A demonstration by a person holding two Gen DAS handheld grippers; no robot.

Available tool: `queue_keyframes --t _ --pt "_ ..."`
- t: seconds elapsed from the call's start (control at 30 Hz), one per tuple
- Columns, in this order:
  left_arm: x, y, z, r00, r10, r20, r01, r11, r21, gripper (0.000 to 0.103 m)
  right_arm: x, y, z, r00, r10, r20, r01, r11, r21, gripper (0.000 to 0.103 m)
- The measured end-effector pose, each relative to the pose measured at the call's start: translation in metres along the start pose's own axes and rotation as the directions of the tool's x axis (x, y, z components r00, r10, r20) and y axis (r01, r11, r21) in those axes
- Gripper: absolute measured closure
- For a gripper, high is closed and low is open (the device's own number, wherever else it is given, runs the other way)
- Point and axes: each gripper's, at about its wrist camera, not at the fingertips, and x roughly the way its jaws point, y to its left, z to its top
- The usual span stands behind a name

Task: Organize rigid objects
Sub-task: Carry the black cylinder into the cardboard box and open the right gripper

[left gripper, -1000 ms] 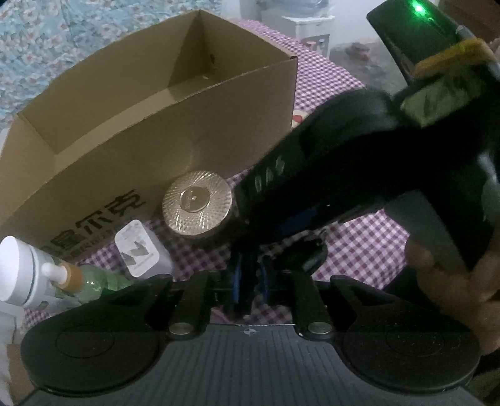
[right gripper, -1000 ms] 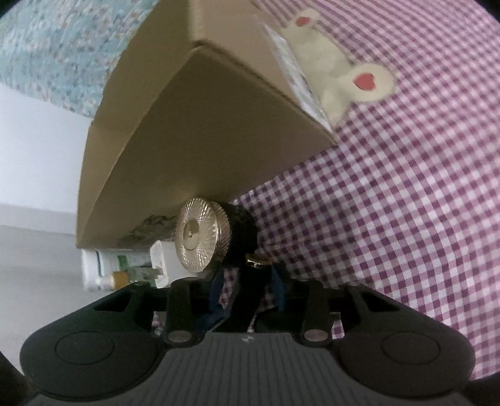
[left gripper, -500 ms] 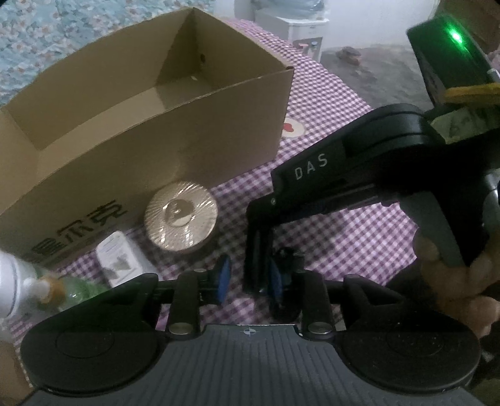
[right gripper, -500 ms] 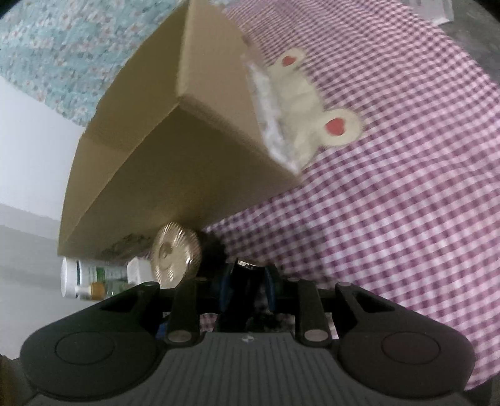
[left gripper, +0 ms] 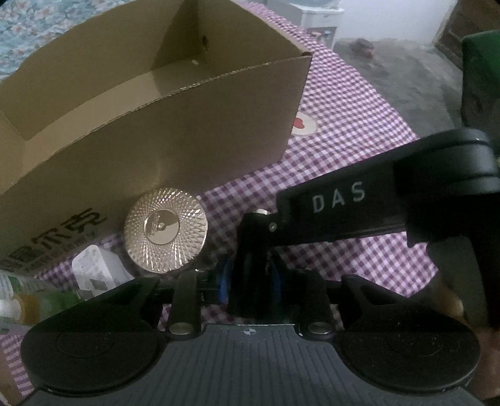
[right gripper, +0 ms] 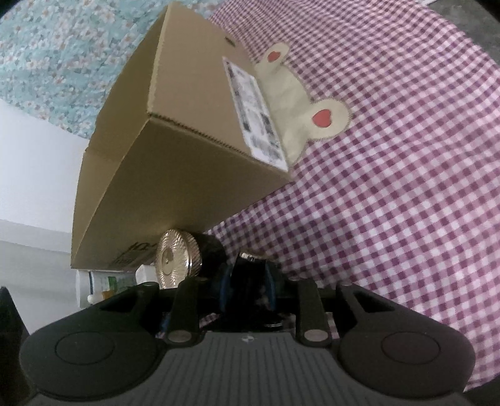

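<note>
Purple-and-white checked cloth point(left gripper: 343, 125) covers the table under both tongs. The right gripper point(right gripper: 247, 281) has its blue pads close together, clamped on a small black item point(right gripper: 248, 265) with a shiny metal top, held just above the cloth. The left gripper point(left gripper: 250, 279) has just been closing. Its blue pads now stand narrow on the two sides of the dark tip of the right gripper, which reaches in from three o'clock with the letters DAS on it. I cannot tell if these pads already press on it.

In the left wrist view, a black jar with a round golden patterned lid point(left gripper: 165, 229) stands at eleven o'clock from the tongs, just beside the near wall of an open cardboard box point(left gripper: 187, 125). A white plug point(left gripper: 97, 268) lies at nine o'clock, next to the jar, and a green-and-white bottle point(left gripper: 37, 299) lies further out the same way. In the right wrist view, the box end wall carries a white label point(right gripper: 253, 109), and a cream bear patch point(right gripper: 290, 103) with red hearts is on the cloth at one o'clock. Behind the box hangs a blue flowered fabric point(right gripper: 62, 47). A grey floor point(left gripper: 406, 62) and a white cabinet point(left gripper: 318, 15) are beyond the table.
</note>
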Motion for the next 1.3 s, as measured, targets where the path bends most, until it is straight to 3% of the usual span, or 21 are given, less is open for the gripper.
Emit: queue_keyframes --t 0.23,0.43,0.7,0.87,1.0,1.07,1.3 --pt "-0.006 -0.003 -0.001 0.999 0.015 0.029 -0.015 1.000 -0.007 0.082 0.006 0.010 -0.005 1.000 0.008 0.023 -0.008 1.000 -0.026 0.078" --pt "-0.034 -0.006 -0.007 0.994 0.012 0.107 -0.011 1.000 -0.007 0.082 -0.015 0.014 -0.015 0.996 0.045 0.078 -0.043 0.999 -0.024 0.079" --pt "-0.115 -0.002 -0.005 0.955 0.031 0.294 -0.027 0.999 -0.018 0.082 -0.080 0.074 -0.031 0.973 0.066 0.222 -0.022 0.981 -0.193 0.079" --pt "-0.154 0.036 0.015 0.931 0.096 0.352 -0.061 0.992 -0.109 0.082 -0.095 0.133 -0.020 0.955 0.150 0.254 -0.058 0.940 -0.337 0.079" --pt "-0.157 0.083 0.037 0.931 0.163 0.326 -0.097 0.973 -0.209 0.082 -0.075 0.176 0.013 0.958 0.216 0.188 -0.128 0.911 -0.392 0.079" --pt "-0.144 0.106 0.052 0.941 0.180 0.286 -0.105 0.960 -0.258 0.082 -0.054 0.195 0.033 0.965 0.226 0.130 -0.158 0.905 -0.396 0.079" --pt "-0.097 0.173 0.071 0.974 0.195 0.118 -0.134 0.910 -0.393 0.081 0.043 0.218 0.097 0.984 0.149 -0.096 -0.173 0.932 -0.317 0.079"
